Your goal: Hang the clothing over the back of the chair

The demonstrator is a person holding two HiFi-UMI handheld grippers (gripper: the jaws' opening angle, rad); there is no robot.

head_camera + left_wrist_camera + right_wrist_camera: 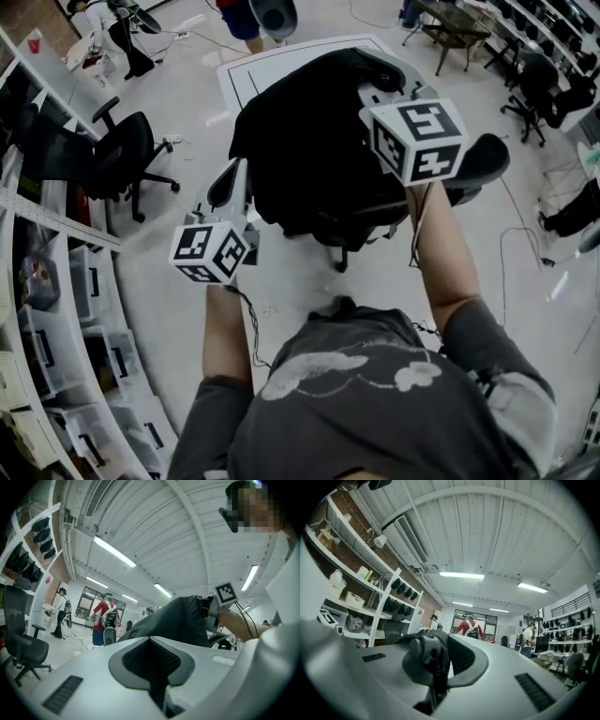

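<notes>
The black clothing (pixel 305 141) lies draped over the back of a black office chair (pixel 473 164) in the middle of the head view and hides most of that back. My right gripper (pixel 370 82) is at the garment's far upper edge. Its own view shows this right gripper (pixel 435 654) shut, with bunched black fabric (pixel 423 648) between the pads. My left gripper (pixel 236 183) is at the garment's left edge. In its own view the left gripper (pixel 152 643) looks shut, a dark strip runs in the slit, and the clothing (pixel 183 620) rises just beyond.
A second black office chair (pixel 122 155) stands to the left, beside white shelving with bins (pixel 56 309). A white floor mat (pixel 281 58) lies beyond the chair. Cables (pixel 525 244) run over the floor at right. Desks and more chairs (pixel 548 84) are at the upper right, and people stand far off.
</notes>
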